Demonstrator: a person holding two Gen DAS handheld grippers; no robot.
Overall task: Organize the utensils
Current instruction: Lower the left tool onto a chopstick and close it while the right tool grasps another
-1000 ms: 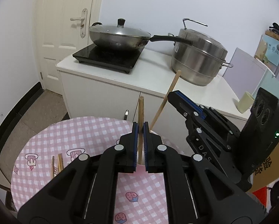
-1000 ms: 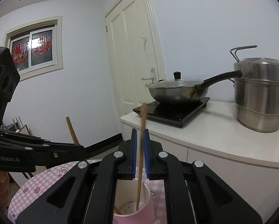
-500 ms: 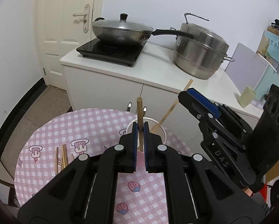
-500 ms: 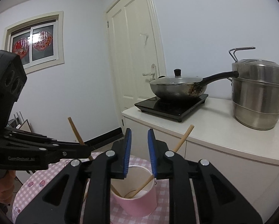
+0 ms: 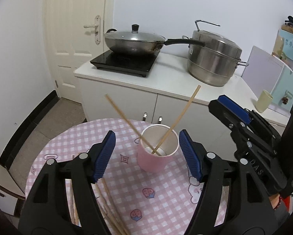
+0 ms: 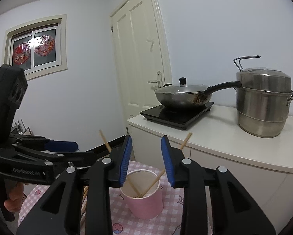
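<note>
A pink paper cup (image 5: 156, 159) (image 6: 146, 203) stands on the round table with the pink checked cloth (image 5: 166, 195). Two wooden chopsticks stand in it, one leaning left (image 5: 125, 119) and one leaning right (image 5: 182, 115). My left gripper (image 5: 146, 132) hovers just in front of the cup, its jaws opening wide with nothing pressed between the pads. My right gripper (image 6: 146, 138) is above and in front of the cup, its jaws also opening and empty. Several loose chopsticks (image 5: 107, 201) lie on the cloth under the left gripper.
Behind the table is a white counter (image 5: 172, 78) with a black induction hob (image 5: 125, 63), a lidded wok (image 5: 133, 42) and a steel steamer pot (image 5: 213, 58). A green cup (image 5: 264, 103) sits at the counter's right. A door (image 5: 75, 39) is on the left.
Both grippers were shut on a chopstick; each has let go and opened. The chopsticks now lean inside the cup. Both grippers have drawn back from the cup.
</note>
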